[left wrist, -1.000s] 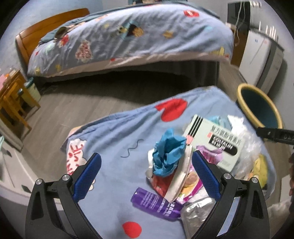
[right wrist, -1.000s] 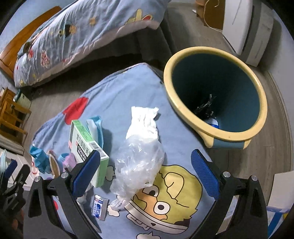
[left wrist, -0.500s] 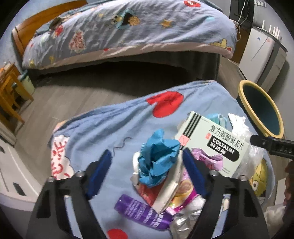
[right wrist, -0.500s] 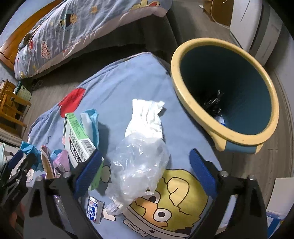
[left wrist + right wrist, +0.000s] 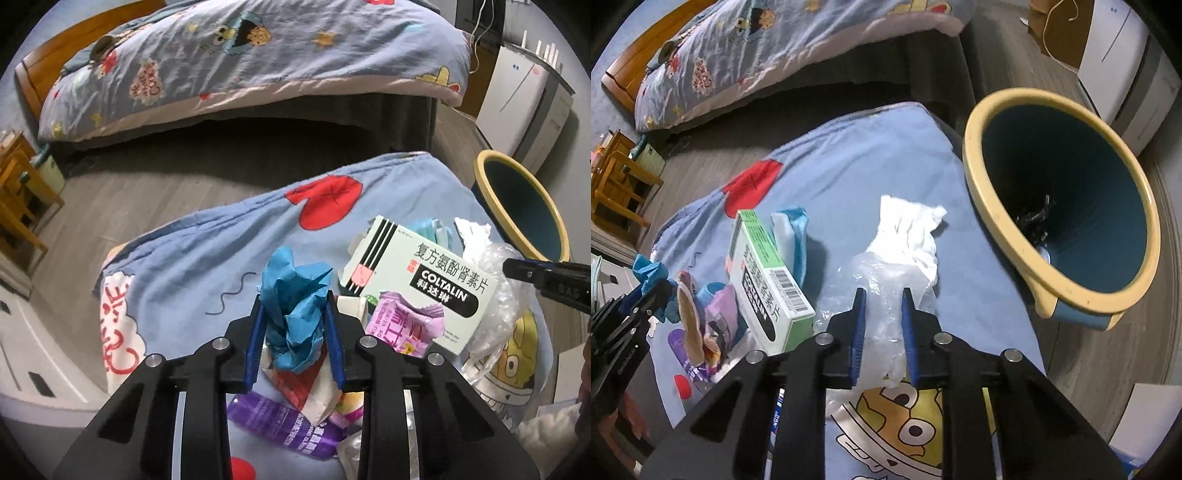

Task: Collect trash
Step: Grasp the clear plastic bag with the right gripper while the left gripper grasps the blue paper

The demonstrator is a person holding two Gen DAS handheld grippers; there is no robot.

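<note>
The crumpled blue paper wad sat on top of the trash pile on the light blue cartoon sheet. The left gripper had just been closing, and its blue pads squeezed the wad from both sides. Under the wad lay a white and red wrapper and a purple tube with writing too small to read.

Just right of the wad lay a pale green and white medicine box. It said "COLTALIN" in white letters on a black patch, with Chinese words above it. A pink snack packet leaned on the near side of the box.

Farther right lay the clear crinkly plastic bag. The right gripper had just been closing too, and its narrow jaws pinched the bag. A white crumpled tissue touched the far end of the bag.

To the right of the sheet, on the grey wood floor, stood a round blue bin with a yellow rim. Some dark scraps and a pale bit lay at its bottom.

Far behind was a bed with a blue cartoon quilt.
</note>
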